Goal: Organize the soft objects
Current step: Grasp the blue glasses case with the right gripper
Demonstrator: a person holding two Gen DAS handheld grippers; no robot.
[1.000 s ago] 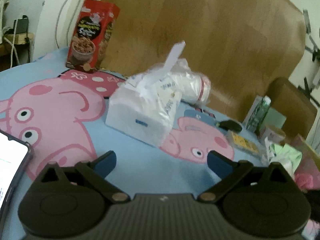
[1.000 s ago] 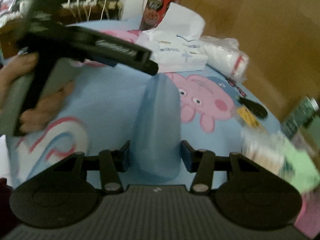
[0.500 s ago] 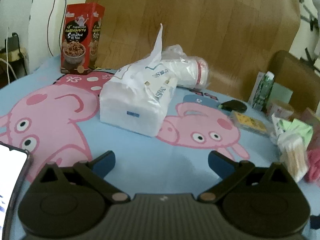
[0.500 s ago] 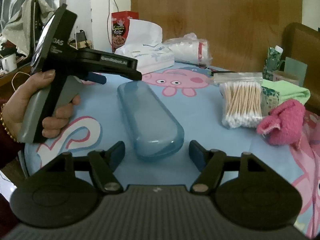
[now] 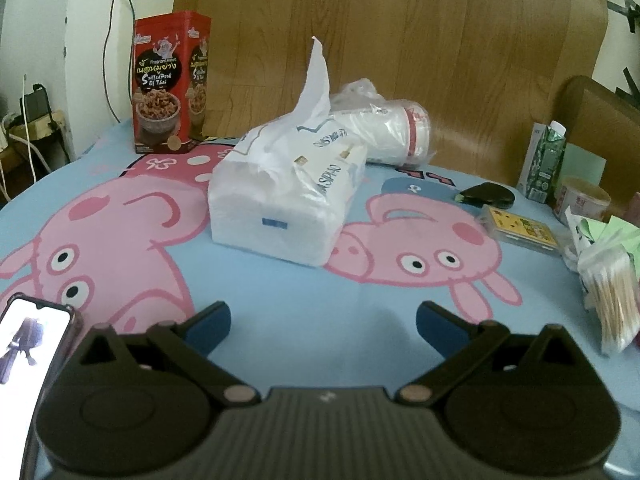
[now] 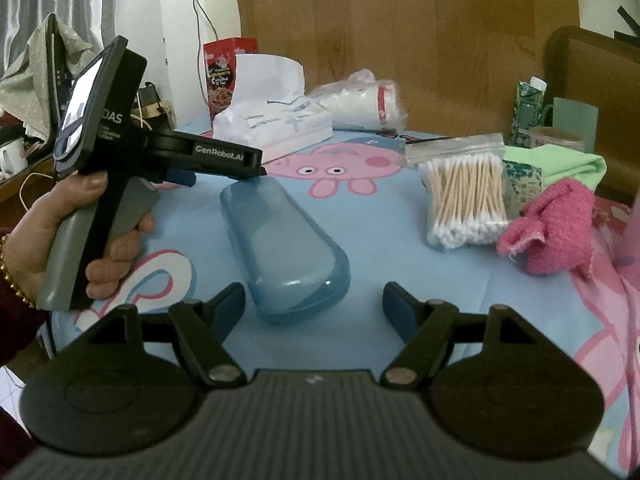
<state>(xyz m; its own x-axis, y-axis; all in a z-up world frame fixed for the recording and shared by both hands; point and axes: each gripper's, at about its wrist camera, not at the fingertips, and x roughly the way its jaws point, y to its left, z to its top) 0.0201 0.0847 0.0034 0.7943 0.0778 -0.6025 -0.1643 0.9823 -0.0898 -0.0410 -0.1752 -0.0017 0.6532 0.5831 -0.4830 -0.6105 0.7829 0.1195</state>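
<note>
Right wrist: right gripper [image 6: 314, 304] jaws spread, blue case [image 6: 282, 248] ahead between tips (hard item); left gripper [image 5: 322, 326] spread, empty, tissue pack [image 5: 288, 204] ahead. Approach step; next, pick soft target.

Your left gripper [image 6: 182, 178] has a black body with white "GenRobot.AI" lettering, a grey handle and blue jaws. Your right gripper [image 6: 314, 302] has black ribbed casing, brass-coloured screws, blue jaws. Your left hand [image 6: 80, 236] shows bare skin, a gold bracelet and a dark red sleeve.
</note>
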